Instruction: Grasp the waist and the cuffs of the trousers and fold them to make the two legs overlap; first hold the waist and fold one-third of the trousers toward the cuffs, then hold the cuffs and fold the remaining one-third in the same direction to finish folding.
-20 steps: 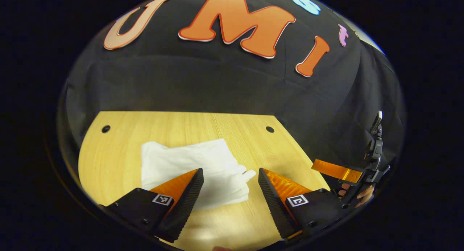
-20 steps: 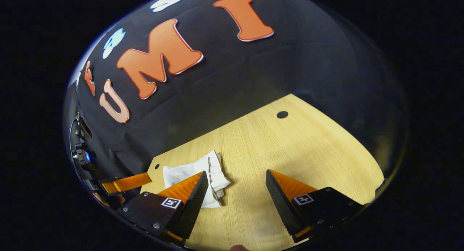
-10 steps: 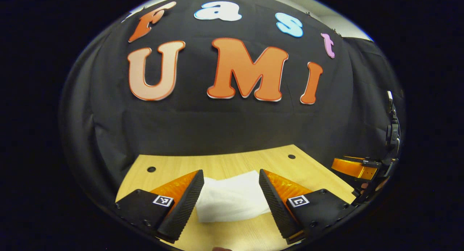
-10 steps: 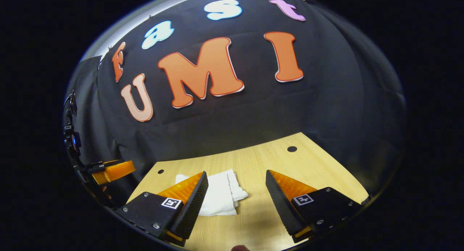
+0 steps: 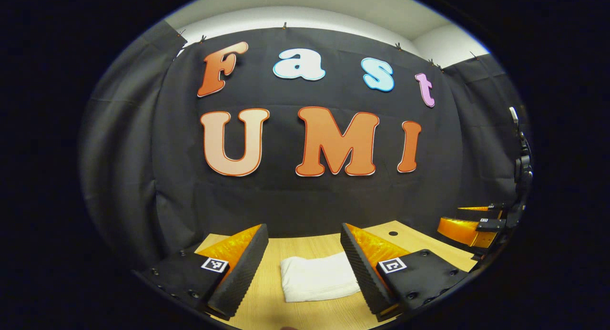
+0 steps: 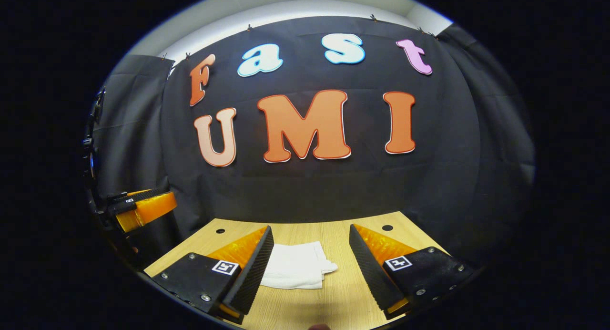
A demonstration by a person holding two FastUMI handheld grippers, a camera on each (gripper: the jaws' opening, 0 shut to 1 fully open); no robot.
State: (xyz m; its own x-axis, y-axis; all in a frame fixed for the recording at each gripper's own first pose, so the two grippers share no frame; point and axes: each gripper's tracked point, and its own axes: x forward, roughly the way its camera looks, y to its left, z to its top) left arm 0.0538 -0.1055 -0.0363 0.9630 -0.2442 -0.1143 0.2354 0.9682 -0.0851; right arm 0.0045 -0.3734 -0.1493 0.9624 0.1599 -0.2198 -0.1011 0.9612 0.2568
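Both claws have lifted away from folded trousers (image 5: pixel 318 276).

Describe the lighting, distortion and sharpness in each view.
Left gripper view: strong fisheye bending, even indoor light, the folded white trousers bright but not blown out on the pale wooden table. Right gripper view: same curvature, the trousers sharp, soft shadows, no motion blur.

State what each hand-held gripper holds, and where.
Nothing. Both the left hand-held gripper and right hand-held gripper are open; the folded trousers lie on the table.
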